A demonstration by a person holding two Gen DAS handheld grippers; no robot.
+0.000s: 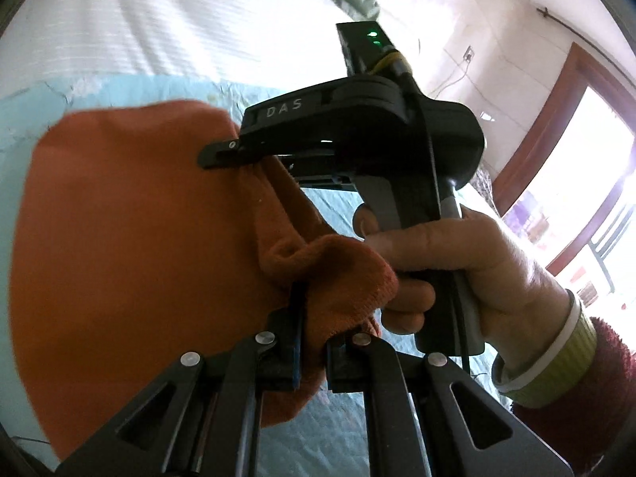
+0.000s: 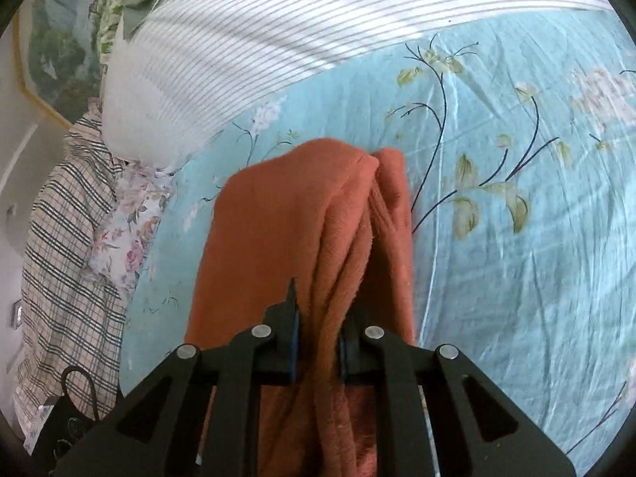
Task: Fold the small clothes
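An orange fleece garment (image 1: 131, 246) hangs in the air above a light blue flowered bedsheet (image 1: 334, 429). My left gripper (image 1: 314, 342) is shut on one bunched edge of it. My right gripper (image 1: 222, 155) shows in the left wrist view, held in a hand, shut on another edge of the same garment. In the right wrist view my right gripper (image 2: 318, 342) pinches a gathered fold of the orange garment (image 2: 286, 214), which hangs forward over the bedsheet (image 2: 516, 278).
A white striped pillow (image 2: 246, 51) lies at the head of the bed. A checked cloth (image 2: 67, 246) and a flowered cloth (image 2: 127, 230) lie at the left. A wood-framed window (image 1: 572, 183) is at the right.
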